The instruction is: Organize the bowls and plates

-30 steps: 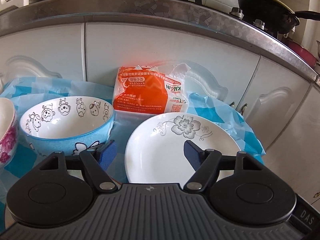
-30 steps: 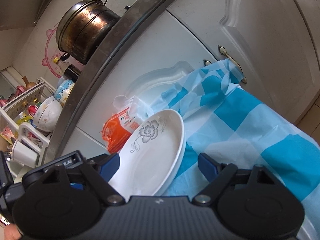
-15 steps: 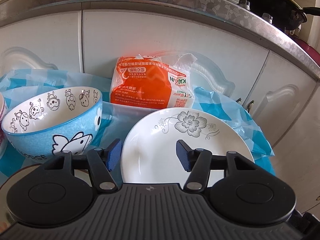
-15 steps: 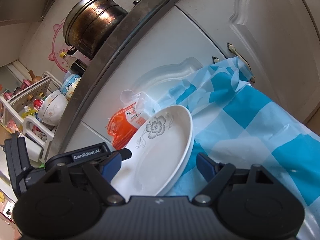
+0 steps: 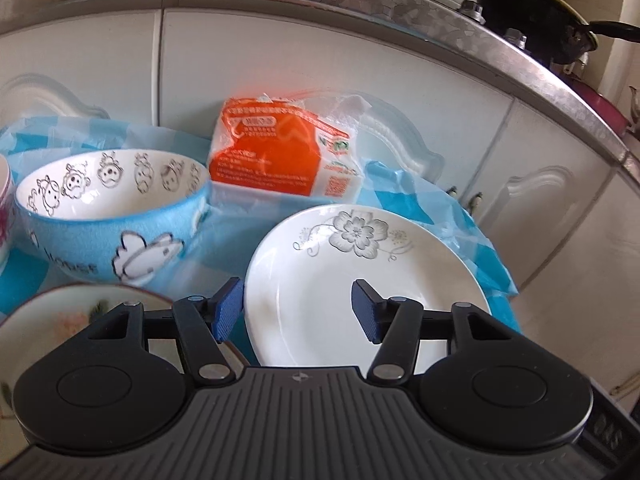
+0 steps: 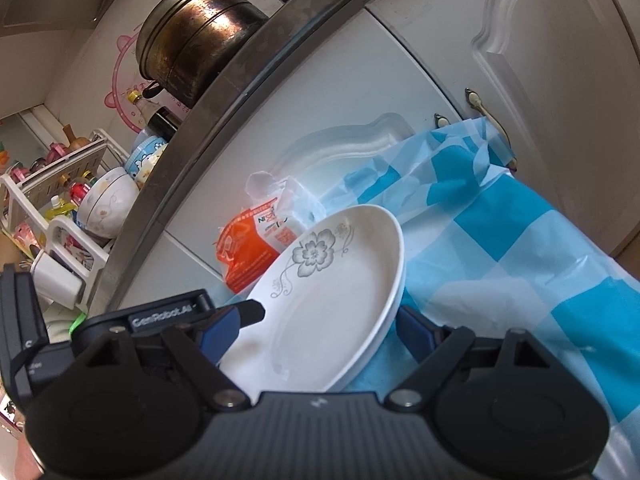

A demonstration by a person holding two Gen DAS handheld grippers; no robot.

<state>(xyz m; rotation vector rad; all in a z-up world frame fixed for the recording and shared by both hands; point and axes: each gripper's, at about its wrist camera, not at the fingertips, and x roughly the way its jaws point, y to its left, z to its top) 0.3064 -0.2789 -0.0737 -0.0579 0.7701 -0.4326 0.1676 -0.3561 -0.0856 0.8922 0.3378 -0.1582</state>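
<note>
Pink-flowered bowl (image 5: 3,208) cut off at left edge; orange packet (image 5: 276,156) print blurred; plate (image 5: 360,288) near rim hidden behind gripper body.

Bright daylight, fisheye-bent edges, slight blur, mild glare.

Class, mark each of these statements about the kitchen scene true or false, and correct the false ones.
1. The flower plate lies on a blue-and-white checked cloth. True.
2. The blue bowl is stacked on the flower plate. False: it stands apart, beside the plate on the cloth.
3. An orange packet leans against the white cabinet behind the plate. True.
4. The left hand-held gripper is clamped shut on the bowl. False: its jaws are open, over the plate's near rim.
5. The metal pot sits on the cloth. False: it is up on the counter.
</note>
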